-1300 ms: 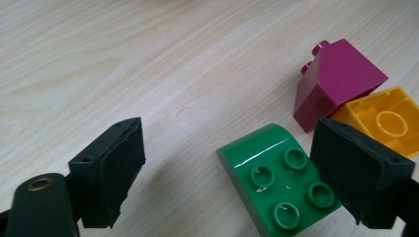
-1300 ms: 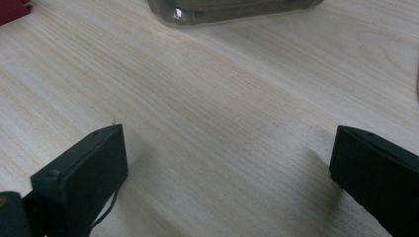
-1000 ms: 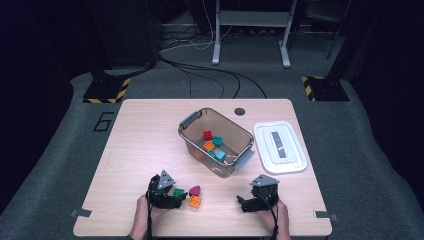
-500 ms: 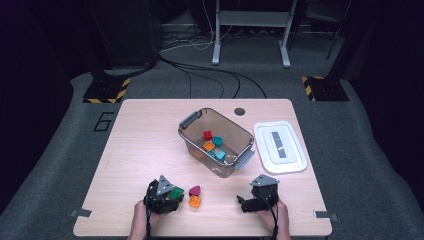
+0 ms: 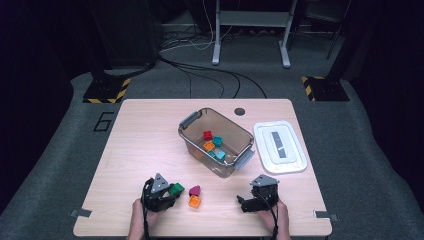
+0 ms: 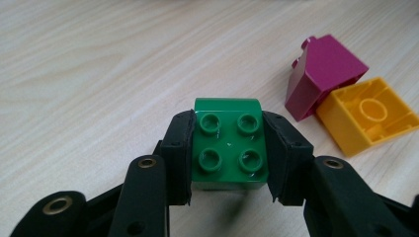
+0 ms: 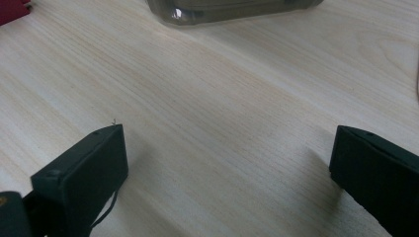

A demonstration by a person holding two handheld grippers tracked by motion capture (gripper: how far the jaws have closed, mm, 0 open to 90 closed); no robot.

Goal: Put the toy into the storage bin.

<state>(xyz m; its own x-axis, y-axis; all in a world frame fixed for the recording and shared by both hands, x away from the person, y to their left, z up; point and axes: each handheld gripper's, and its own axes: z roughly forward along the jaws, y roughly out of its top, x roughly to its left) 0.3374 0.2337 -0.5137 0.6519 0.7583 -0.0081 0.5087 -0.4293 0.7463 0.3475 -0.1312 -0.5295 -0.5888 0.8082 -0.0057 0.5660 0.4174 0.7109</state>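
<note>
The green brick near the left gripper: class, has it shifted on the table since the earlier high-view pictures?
No clear shift: the green brick lies as far from the magenta brick as before. The left gripper has just closed on it.

The right gripper (image 7: 227,168) is hovering low over the bare wooden table (image 7: 237,89), its two black jaws standing wide apart with nothing between them (the grey plastic bin's (image 7: 232,10) base is showing at the top edge).
</note>
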